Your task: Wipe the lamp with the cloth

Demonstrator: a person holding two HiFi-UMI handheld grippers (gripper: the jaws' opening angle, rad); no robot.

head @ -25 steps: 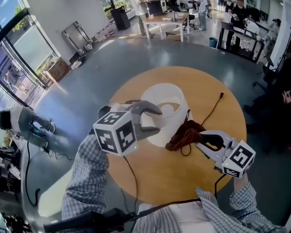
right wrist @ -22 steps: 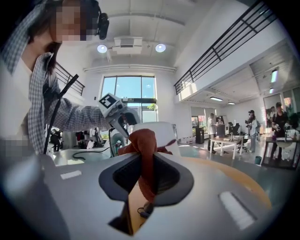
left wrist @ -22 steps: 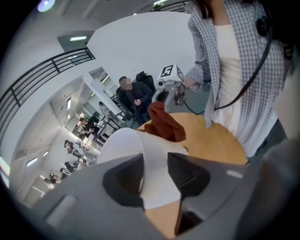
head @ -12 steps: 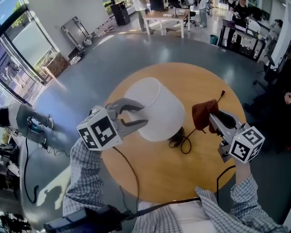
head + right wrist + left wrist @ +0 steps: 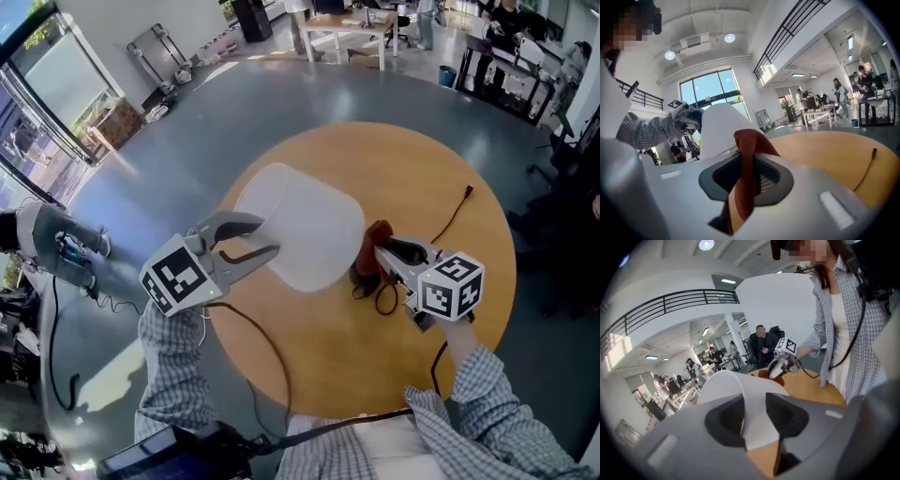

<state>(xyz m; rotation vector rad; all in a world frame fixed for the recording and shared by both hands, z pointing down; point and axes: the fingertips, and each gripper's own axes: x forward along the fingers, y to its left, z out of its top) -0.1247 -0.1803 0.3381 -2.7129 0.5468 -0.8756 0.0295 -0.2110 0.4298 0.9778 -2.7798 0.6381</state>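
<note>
The lamp's white shade (image 5: 305, 234) leans over to the left above the round wooden table (image 5: 412, 169). My left gripper (image 5: 267, 236) is shut on the shade's lower rim, one jaw inside and one outside; the thin shade wall (image 5: 736, 390) runs between its pads (image 5: 785, 413). My right gripper (image 5: 386, 255) is shut on the brown cloth (image 5: 368, 262), which hangs beside the shade's right side; whether it touches the shade I cannot tell. In the right gripper view the cloth (image 5: 745, 159) stands up between the jaws, with the shade (image 5: 722, 126) just beyond. The lamp's base is hidden.
The lamp's black cord (image 5: 441, 225) runs across the table to a plug (image 5: 469, 190), with loops (image 5: 380, 298) lying under the right gripper. A cable (image 5: 258, 333) trails from the left gripper over the table's near edge. Grey floor surrounds the table; desks and people stand far back.
The left gripper has closed on the shade's rim and tipped the shade from upright over to the left. The right gripper, with the cloth, lifted, then came down and in beside the shade.
</note>
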